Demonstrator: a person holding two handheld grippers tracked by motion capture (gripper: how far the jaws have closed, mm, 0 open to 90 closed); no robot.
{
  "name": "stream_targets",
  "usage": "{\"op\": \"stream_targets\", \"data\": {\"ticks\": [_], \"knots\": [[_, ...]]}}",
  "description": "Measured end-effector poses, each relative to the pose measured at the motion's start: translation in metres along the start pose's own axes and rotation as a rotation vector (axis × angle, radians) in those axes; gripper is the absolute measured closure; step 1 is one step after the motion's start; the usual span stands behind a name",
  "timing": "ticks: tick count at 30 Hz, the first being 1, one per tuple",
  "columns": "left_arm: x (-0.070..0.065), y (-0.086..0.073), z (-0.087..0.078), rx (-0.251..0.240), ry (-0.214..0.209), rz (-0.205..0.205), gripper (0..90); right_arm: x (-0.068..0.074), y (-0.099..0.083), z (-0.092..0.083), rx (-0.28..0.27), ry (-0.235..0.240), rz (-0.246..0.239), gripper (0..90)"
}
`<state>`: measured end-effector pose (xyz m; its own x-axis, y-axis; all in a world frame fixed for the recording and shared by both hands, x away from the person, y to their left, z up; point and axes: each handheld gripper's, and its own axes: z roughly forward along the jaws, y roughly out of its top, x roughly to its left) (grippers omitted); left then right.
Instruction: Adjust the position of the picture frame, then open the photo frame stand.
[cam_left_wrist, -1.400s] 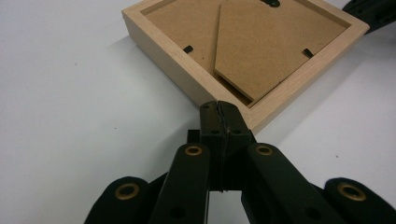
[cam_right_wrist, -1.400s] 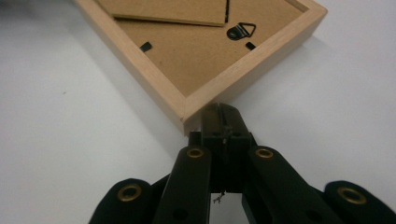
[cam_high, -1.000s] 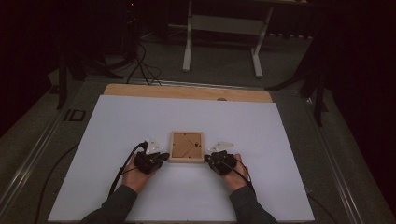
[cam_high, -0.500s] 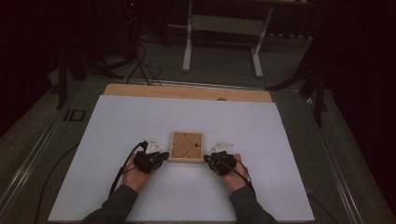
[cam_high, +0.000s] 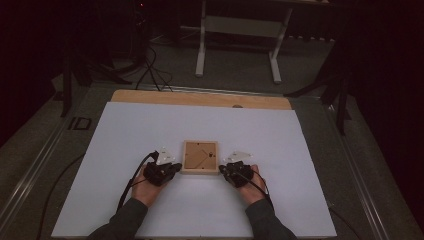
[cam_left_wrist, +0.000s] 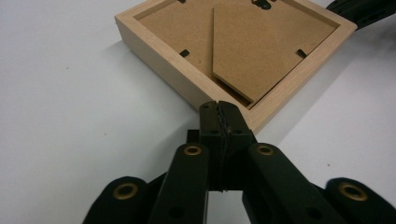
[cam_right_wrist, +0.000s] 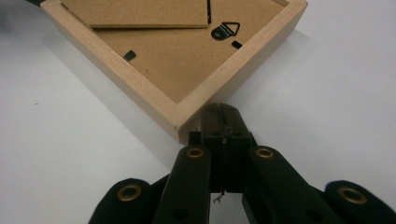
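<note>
A: Where is the wooden frame (cam_high: 200, 157)?

B: In the middle of the high view, lying face down on the white tabletop (cam_high: 125, 130); you can see its brown back board (cam_left_wrist: 196, 28) and a little metal hanger (cam_right_wrist: 224, 30).

A: And the tongs?

B: The left tongs (cam_high: 174, 167) sit at the frame's lower left corner; the right tongs (cam_high: 223, 170) sit at its lower right corner. Both pairs are pinched tight with nothing between them — in each gripper view the black tips meet right at a corner of the wood; I cannot tell if they touch it.

A: So what step is this?

B: I think it is the very start — the hands are lined up at the two near corners and nothing is held yet. Next, I guess, the tongs must open up before they can grab the thin wooden rim or one of the small black clips (cam_left_wrist: 185, 53) on the back.

A: Is there room to move?

B: Lots; bare white sheet lies all around the frame. The far edge of the tabletop, a strip of wood (cam_high: 200, 98) in the upper part of the high view, is well apart from it; so are the left and right edges.
</note>
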<state>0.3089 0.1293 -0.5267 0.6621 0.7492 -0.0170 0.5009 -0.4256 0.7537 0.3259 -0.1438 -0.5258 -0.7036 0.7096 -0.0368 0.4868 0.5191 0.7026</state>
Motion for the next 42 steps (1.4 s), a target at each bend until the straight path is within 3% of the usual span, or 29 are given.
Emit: {"op": "stream_targets", "data": {"ticks": [2, 13, 17, 18, 20, 25, 42], "knots": [[0.001, 0.000, 0.000, 0.001, 0.007, -0.004, 82.9, 0.000, 0.000, -0.001, -0.006, -0.005, 0.006, 88.0], [0.006, 0.002, -0.004, -0.032, -0.020, -0.028, 73.6, -0.011, 0.001, -0.011, -0.060, -0.023, 0.056, 72.0], [0.006, 0.003, -0.008, -0.058, -0.020, -0.035, 57.2, -0.011, 0.002, -0.015, -0.091, -0.033, 0.071, 61.8], [0.006, 0.004, -0.009, -0.058, -0.009, -0.033, 57.2, -0.011, 0.002, -0.015, -0.091, -0.033, 0.071, 61.8], [0.006, 0.005, -0.010, -0.074, 0.014, -0.043, 44.0, -0.012, 0.003, -0.015, -0.096, -0.024, 0.075, 58.2], [0.006, 0.006, -0.012, -0.073, 0.034, -0.049, 40.3, -0.012, 0.003, -0.016, -0.116, -0.004, 0.085, 50.7], [0.002, 0.012, -0.019, -0.101, 0.013, -0.059, 40.3, -0.001, 0.004, -0.012, -0.134, 0.009, 0.049, 50.7]]}}
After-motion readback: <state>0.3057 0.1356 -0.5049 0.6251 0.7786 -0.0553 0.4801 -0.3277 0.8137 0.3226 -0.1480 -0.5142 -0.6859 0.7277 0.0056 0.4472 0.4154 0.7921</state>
